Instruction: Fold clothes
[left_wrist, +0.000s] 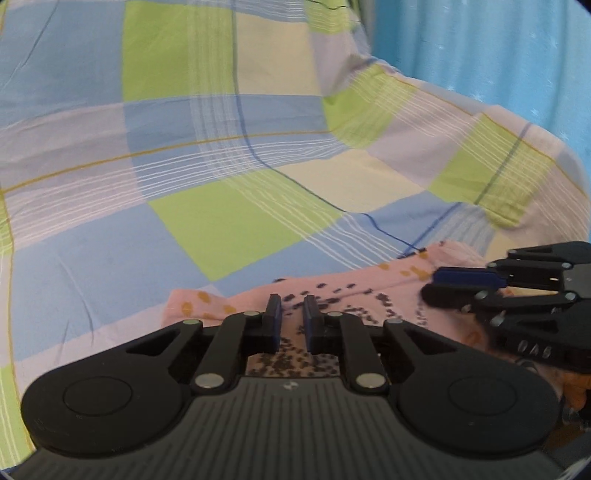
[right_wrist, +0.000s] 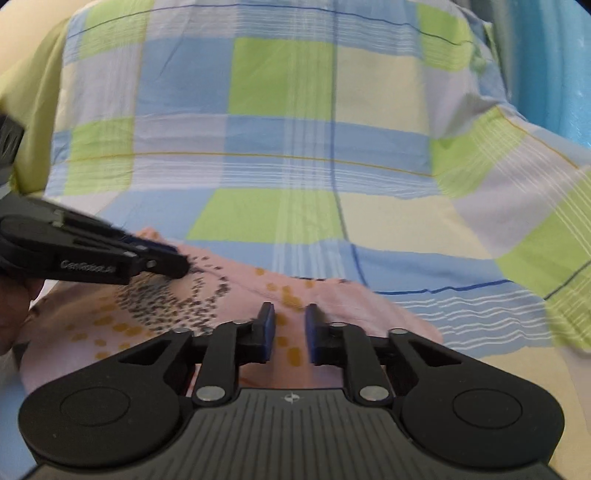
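left hand-held gripper (left_wrist: 292, 317), pink garment (left_wrist: 354, 295) beneath

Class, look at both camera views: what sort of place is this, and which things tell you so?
Probably a bedroom. A checked bedsheet in blue, green and cream covers a wide soft surface, a pink patterned garment lies on it, and a blue curtain hangs behind.

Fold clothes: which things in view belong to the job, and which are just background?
Job:
- pink garment
- left tongs
- right tongs

Background:
- checked sheet, which the garment lies on
- blue curtain, behind the bed
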